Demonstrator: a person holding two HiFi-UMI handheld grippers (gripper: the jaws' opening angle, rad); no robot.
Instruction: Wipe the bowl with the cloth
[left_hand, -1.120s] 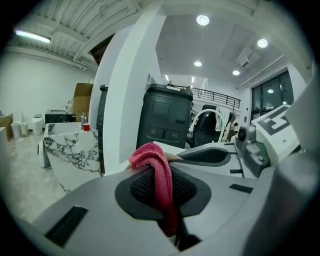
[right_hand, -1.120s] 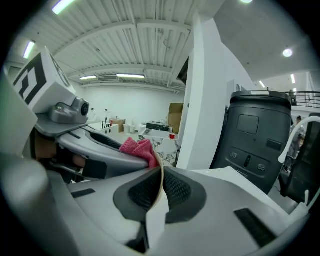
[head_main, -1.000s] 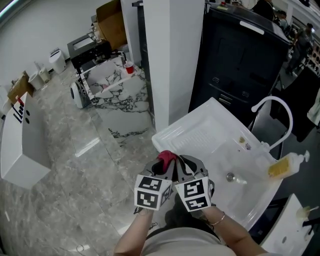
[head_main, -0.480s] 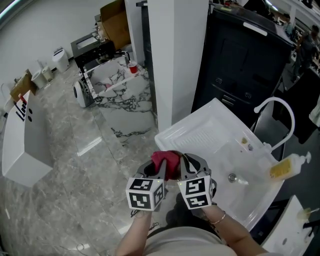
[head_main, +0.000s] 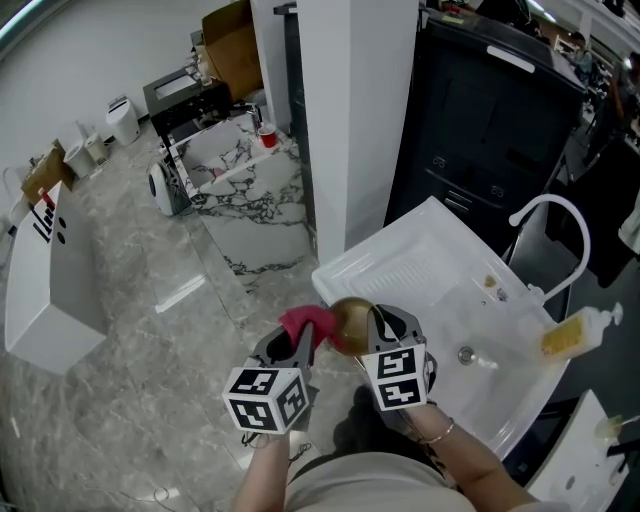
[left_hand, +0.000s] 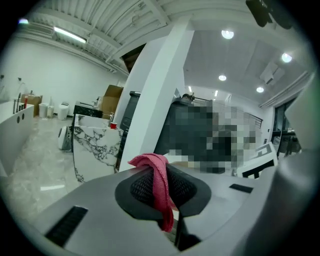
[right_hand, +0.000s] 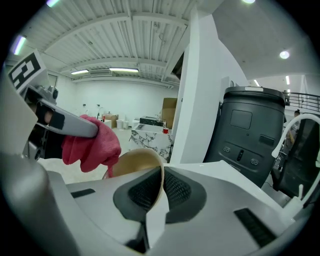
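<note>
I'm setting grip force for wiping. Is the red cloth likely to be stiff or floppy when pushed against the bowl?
Probably floppy: the cloth folds over the left gripper's closed jaws and droops below them. It seems light, bunched in a soft wad beside the bowl. Its fuzzy weave suggests it will drag rather than slide.

Floor (head_main: 130, 330): polished grey marble-pattern tile, reflecting light. A white pillar (head_main: 355, 120) stands at centre, with a dark bin (head_main: 480, 130) just beside it on the right. Lower right, a white sink (head_main: 400, 270) with ribbed drainer and curved white tap (head_main: 560, 210); a yellow bottle (head_main: 565, 335) sits at its edge. Far left: marble slab (head_main: 240, 190), cardboard box (head_main: 228, 45), white counter (head_main: 40, 290). Ceiling (right_hand: 125, 40) ribbed, lit by strip lights (right_hand: 122, 70) and recessed spots (left_hand: 227, 34).
</note>
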